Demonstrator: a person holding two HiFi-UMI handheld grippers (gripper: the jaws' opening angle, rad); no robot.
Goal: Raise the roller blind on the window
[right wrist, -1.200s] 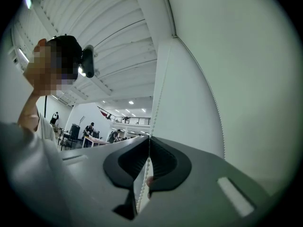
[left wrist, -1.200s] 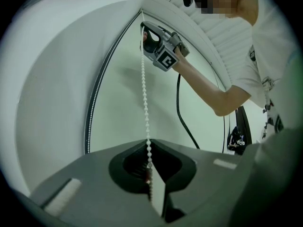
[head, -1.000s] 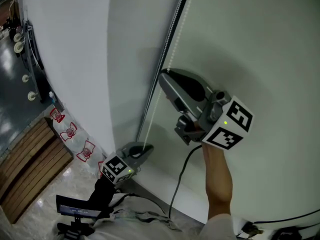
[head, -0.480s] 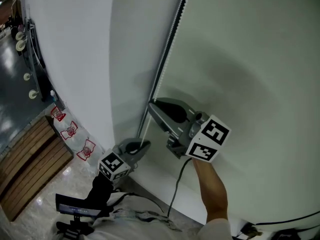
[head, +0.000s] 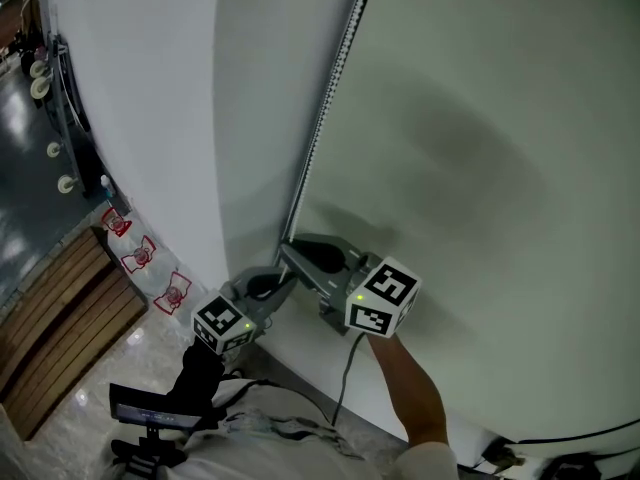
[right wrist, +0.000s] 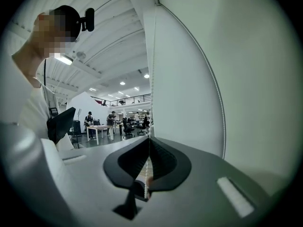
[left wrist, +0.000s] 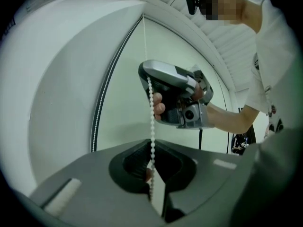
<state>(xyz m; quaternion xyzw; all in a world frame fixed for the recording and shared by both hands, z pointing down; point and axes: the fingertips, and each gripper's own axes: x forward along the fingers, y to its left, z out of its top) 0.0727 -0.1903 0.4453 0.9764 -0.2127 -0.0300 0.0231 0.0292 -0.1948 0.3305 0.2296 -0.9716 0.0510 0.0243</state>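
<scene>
The pale roller blind fills the right of the head view, with its dark side track running down the left edge. The white bead chain hangs taut between both grippers. My right gripper is low at the blind's edge, shut on the chain, which runs between its pads. Just below and left of it, my left gripper points at the same edge. In the left gripper view the chain drops from the right gripper into the left gripper's closed jaws.
A curved white wall stands left of the blind. Below lie wooden floor planks and red-printed bags. A black cable trails from the right gripper. The right gripper view shows an office with desks and people.
My right gripper has come straight down along the blind's edge with the chain, ending just above the left gripper. The left gripper has stayed in place.
</scene>
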